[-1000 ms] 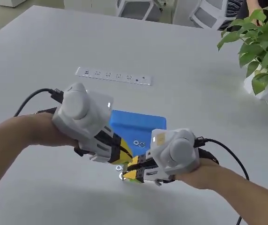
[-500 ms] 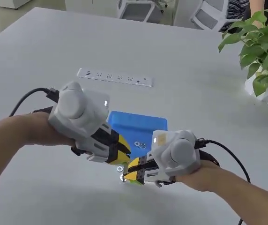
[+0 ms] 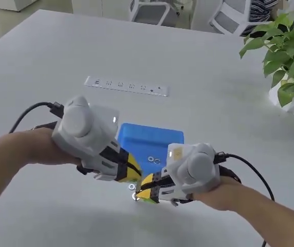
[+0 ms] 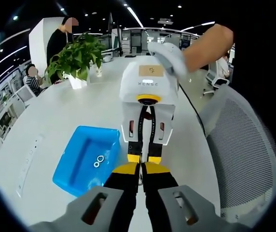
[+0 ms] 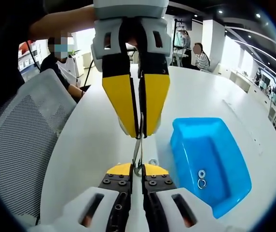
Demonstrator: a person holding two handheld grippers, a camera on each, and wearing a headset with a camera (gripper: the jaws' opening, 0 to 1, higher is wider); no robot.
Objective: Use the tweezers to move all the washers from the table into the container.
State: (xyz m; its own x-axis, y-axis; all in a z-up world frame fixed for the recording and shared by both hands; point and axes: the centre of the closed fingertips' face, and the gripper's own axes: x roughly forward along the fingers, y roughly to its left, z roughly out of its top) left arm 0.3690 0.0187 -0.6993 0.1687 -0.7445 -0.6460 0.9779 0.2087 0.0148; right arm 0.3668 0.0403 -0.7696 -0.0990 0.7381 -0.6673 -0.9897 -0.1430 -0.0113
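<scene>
For this step I think it is best to hold the left gripper [image 5: 139, 134] firmly closed on the tweezers [image 5: 137, 152], whose arms are pressed almost together between its yellow jaws. The tips should then go down slowly and straight to the washer [image 5: 153, 162] on the table [image 3: 214, 103], just beside the right gripper [image 5: 137, 170], whose jaws are also drawn together; if the tips pinch anything now, I cannot tell. The right gripper view makes the thin tweezers clear, where in the head view the gripper bodies cover them. The head view gives instead the loose washers [image 3: 132, 187] lying near the blue container [image 3: 152, 135], and the left gripper view the two washers inside [image 4: 98, 161] it.
</scene>
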